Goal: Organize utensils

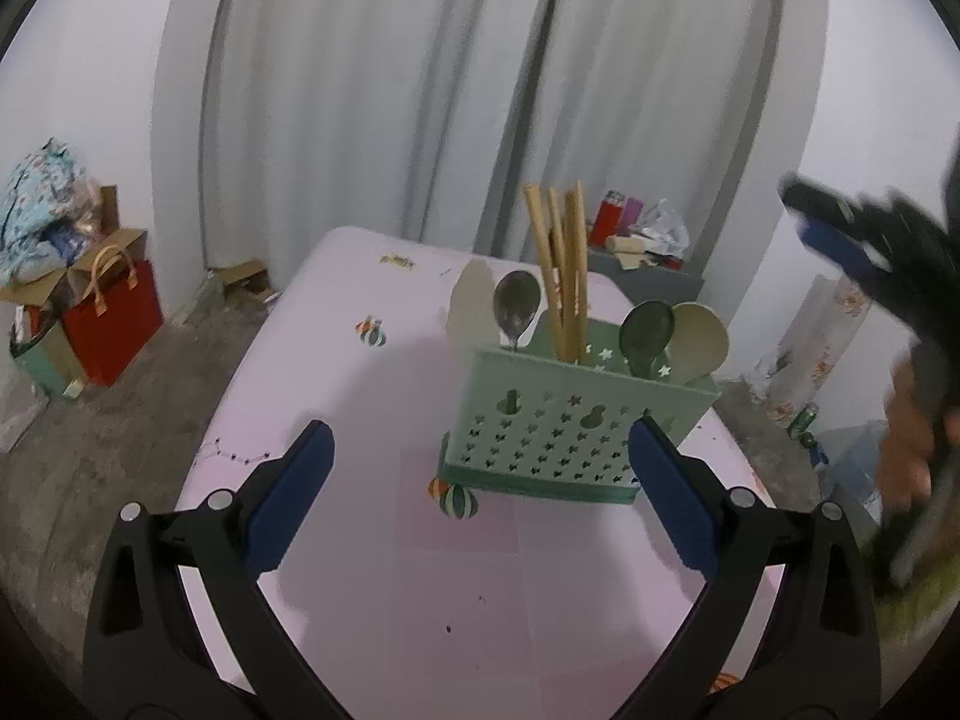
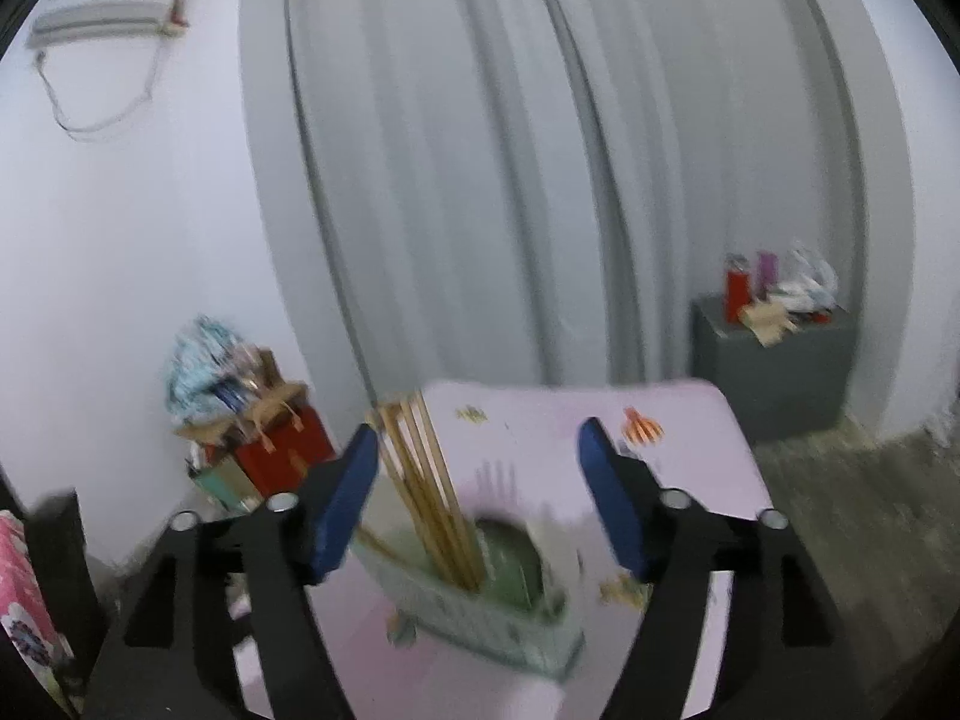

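**Two wrist views, one holder**

The left wrist camera looked forward and down over the pink counter (image 1: 372, 540), the green utensil holder (image 1: 558, 426) close ahead. The right wrist camera sat nearer and higher above that holder (image 2: 480, 612), blurred, facing the grey curtain (image 2: 480, 180). Both views shared holder, counter, curtain and red bag (image 1: 114, 324).

The right tongs (image 2: 477, 489) hang spread wide and empty above the green utensil holder (image 2: 480, 615) on the pink tabletop (image 2: 672, 420). Wooden chopsticks (image 2: 429, 486) rise tilted from the holder, a green spoon (image 2: 510, 558) just beside them.
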